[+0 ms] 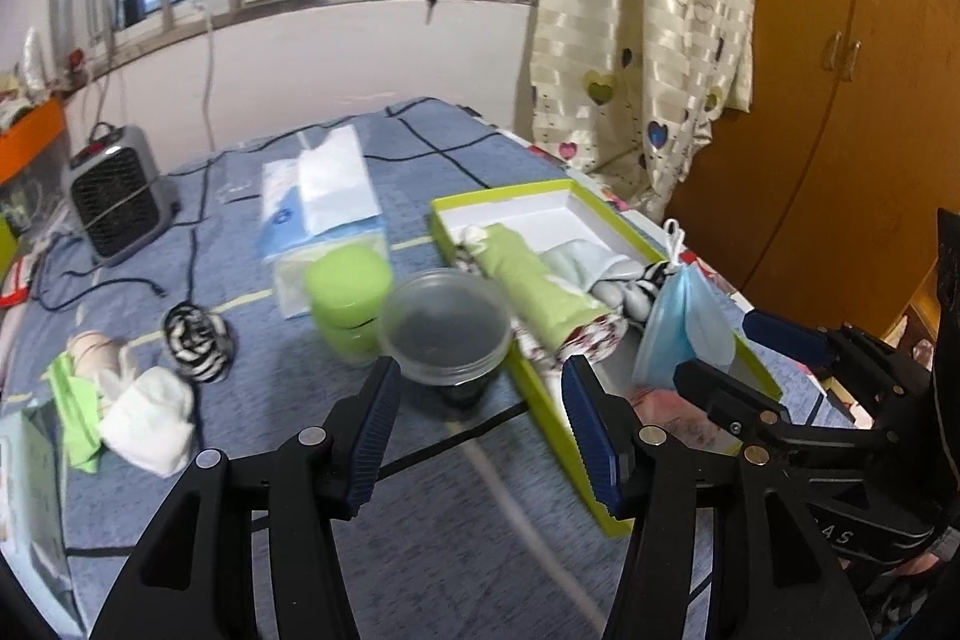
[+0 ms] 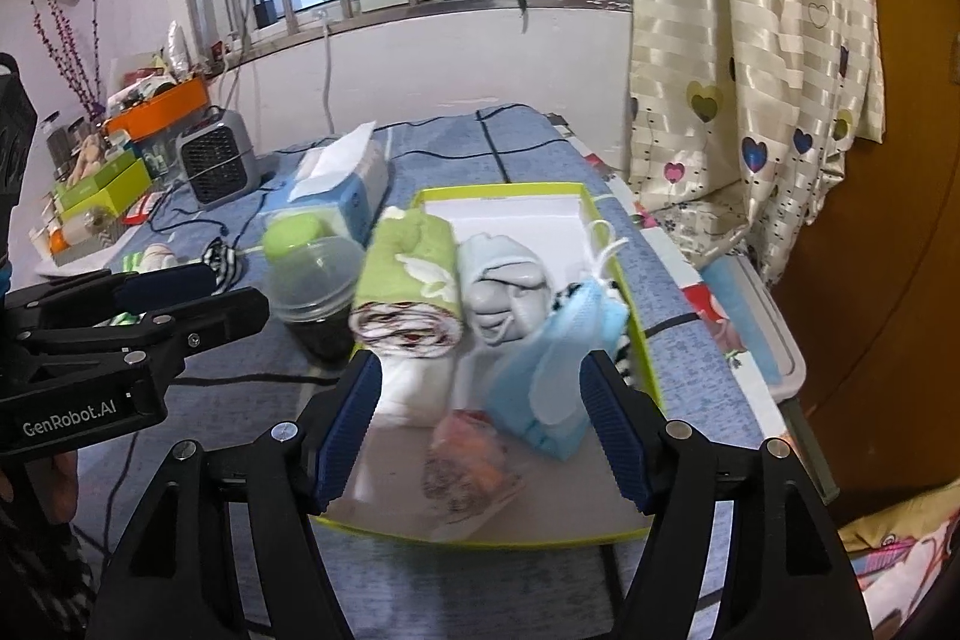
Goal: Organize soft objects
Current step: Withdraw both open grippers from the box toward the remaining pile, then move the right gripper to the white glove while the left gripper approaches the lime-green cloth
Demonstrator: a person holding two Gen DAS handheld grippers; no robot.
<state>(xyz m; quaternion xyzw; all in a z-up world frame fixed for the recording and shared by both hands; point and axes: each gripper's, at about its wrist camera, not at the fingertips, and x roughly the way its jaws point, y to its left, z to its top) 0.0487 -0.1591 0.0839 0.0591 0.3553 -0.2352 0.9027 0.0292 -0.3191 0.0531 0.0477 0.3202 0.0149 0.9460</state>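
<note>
Green box (image 2: 637,334) lay on the blue cloth (image 1: 420,532), holding a rolled green towel (image 2: 414,268), grey roll (image 2: 501,292) and blue masks (image 2: 540,376), left gripper (image 1: 480,430) open and empty near a clear jar (image 1: 447,322), right gripper (image 2: 480,424) open and empty over the box, 3 loose socks (image 1: 150,400) far left.

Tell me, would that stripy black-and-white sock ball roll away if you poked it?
Probably only a little. The black-and-white striped sock ball looks rounded, so it might wobble, but it's soft fabric on the blue checked cloth, so it would likely squash and stop.
</note>
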